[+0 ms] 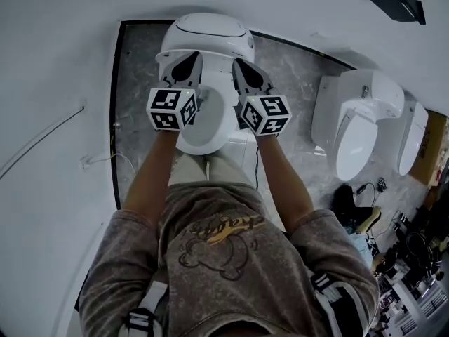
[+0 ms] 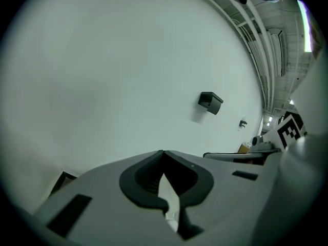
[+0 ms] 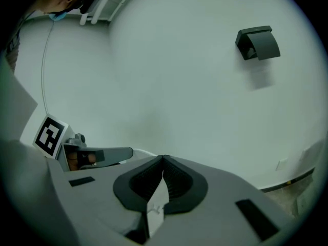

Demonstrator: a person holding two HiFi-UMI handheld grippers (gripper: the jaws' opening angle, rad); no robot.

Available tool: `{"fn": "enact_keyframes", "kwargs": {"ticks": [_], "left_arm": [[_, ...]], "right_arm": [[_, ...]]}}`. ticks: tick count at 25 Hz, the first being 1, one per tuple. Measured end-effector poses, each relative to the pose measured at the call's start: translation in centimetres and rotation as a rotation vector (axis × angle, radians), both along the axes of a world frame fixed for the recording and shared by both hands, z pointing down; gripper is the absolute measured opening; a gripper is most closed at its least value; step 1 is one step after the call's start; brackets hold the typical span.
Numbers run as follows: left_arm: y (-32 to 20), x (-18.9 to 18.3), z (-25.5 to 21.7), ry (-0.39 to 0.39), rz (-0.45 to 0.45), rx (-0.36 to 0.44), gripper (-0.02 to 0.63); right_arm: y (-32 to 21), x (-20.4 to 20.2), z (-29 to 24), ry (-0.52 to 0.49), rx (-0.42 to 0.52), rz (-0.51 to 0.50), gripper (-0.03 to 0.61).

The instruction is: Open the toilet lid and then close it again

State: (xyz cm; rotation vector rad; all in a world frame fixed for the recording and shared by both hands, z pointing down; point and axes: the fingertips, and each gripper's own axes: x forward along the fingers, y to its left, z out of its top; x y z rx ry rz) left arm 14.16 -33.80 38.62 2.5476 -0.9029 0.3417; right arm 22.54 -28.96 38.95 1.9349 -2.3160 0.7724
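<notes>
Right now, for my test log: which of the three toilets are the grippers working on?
The leftmost toilet, straight before the person: left gripper and right gripper are over it. The other two stand apart at the right.

A white urinal (image 1: 358,128); a black wall box (image 3: 258,42); grey marble floor (image 1: 137,83).

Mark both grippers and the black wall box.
left gripper (image 2: 163,152): left gripper view, between its fingertips
right gripper (image 3: 163,158): right gripper view, between its fingertips
black wall box (image 3: 258,43): right gripper view, its front
</notes>
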Motion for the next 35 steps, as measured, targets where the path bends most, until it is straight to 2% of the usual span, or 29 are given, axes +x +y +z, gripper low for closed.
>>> {"fn": "enact_keyframes", "kwargs": {"ticks": [10, 18, 25, 35], "left_arm": [[-2.0, -0.3, -3.3, 0.011, 0.036, 0.045, 0.009], [-5.4, 1.4, -2.9, -0.026, 0.052, 0.068, 0.009], [-8.2, 3.3, -2.0, -0.037, 0.053, 0.064, 0.009], [-9.4, 4.0, 0.0, -0.068, 0.061, 0.015, 0.009]], "right_arm": [[-1.5, 0.3, -2.9, 0.007, 0.033, 0.061, 0.026], [-4.9, 2.2, -3.1, 0.039, 0.023, 0.071, 0.026], [-7.4, 4.3, -1.8, 0.033, -0.008, 0.104, 0.026], [-8.5, 3.9, 0.4, 0.033, -0.063, 0.096, 0.026]]}}
